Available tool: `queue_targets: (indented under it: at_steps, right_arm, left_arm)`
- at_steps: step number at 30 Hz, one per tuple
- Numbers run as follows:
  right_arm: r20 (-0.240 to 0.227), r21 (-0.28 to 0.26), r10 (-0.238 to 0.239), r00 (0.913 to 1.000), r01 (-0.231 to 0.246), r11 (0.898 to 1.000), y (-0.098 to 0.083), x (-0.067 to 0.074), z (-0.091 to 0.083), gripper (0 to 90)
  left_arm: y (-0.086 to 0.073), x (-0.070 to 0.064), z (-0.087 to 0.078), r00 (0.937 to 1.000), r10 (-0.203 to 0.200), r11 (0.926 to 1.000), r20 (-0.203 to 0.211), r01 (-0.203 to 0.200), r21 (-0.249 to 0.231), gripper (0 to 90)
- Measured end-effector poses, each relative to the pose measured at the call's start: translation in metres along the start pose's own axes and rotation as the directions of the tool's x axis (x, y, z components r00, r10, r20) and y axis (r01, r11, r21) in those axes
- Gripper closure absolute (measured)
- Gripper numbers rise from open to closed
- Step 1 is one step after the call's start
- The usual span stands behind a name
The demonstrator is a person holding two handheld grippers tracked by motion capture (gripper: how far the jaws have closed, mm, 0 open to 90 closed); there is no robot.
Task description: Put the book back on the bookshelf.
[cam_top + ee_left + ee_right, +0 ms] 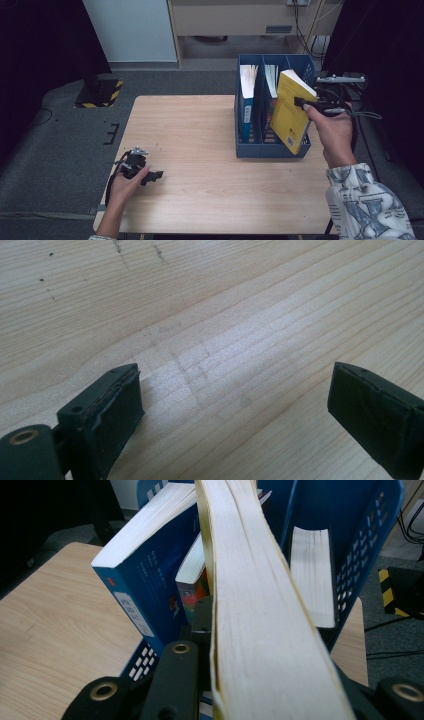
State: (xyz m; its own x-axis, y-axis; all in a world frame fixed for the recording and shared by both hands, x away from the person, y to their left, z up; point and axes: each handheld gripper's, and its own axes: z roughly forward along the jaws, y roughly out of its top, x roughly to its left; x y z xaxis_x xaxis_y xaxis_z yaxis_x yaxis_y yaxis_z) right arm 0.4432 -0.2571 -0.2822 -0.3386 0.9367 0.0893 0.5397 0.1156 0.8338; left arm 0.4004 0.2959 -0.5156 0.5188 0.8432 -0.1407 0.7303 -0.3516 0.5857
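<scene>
At the right of the high view, the right gripper has its fingers clamped on a yellow book, gripping it by the page edge. The book tilts, its lower corner at the front right of the blue rack, which stands on the right half of the counter. In the right gripper view the book's pale page block runs up the frame's centre, with a blue book upright in the rack to its left. At lower left of the high view, the left gripper rests on the counter, fingers wide apart over bare wood.
</scene>
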Motion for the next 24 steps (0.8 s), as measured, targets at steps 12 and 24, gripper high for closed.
queue_targets:
  at_steps: [12, 24]
  right_arm:
    - [0.028, -0.006, 0.005, 0.9996, -0.004, 1.000, 0.011, 0.011, 0.020, 75.1]
    - [0.081, -0.024, 0.020, 0.9965, -0.018, 1.000, 0.018, 0.015, 0.042, 75.1]
  left_arm:
    - [0.000, 0.000, 0.000, 1.0000, 0.001, 1.0000, 0.001, -0.001, 0.002, 6.9]
    - [0.000, 0.000, 0.000, 1.0000, -0.002, 1.0000, 0.002, 0.002, -0.003, 7.0]
